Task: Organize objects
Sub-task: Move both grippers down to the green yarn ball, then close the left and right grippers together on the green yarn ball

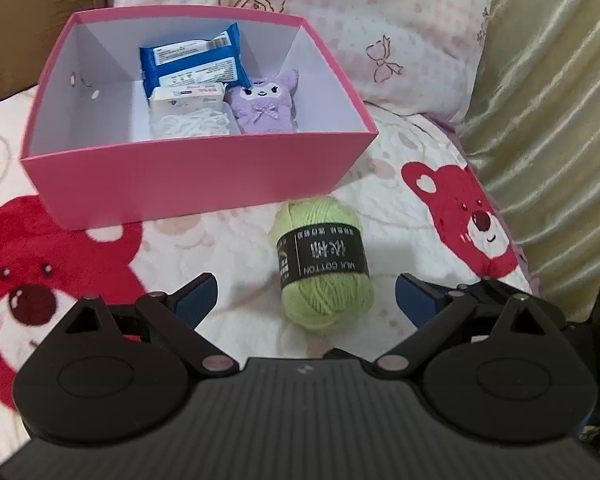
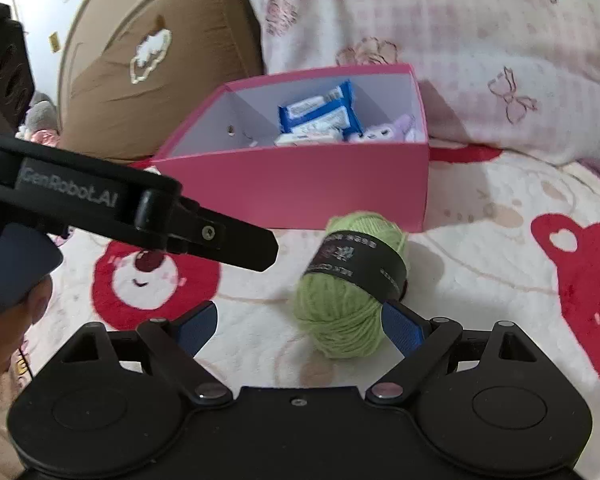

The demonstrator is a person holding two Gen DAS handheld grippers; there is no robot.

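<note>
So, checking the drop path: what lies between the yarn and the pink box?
Only bare blanket between yarn and box, in both views.

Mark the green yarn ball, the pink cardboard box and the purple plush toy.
Green yarn ball point(image 1: 327, 300): left wrist view, lower yarn.
Pink cardboard box point(image 1: 204, 178): left wrist view, front wall.
Purple plush toy point(image 1: 262, 106): left wrist view, body.
</note>
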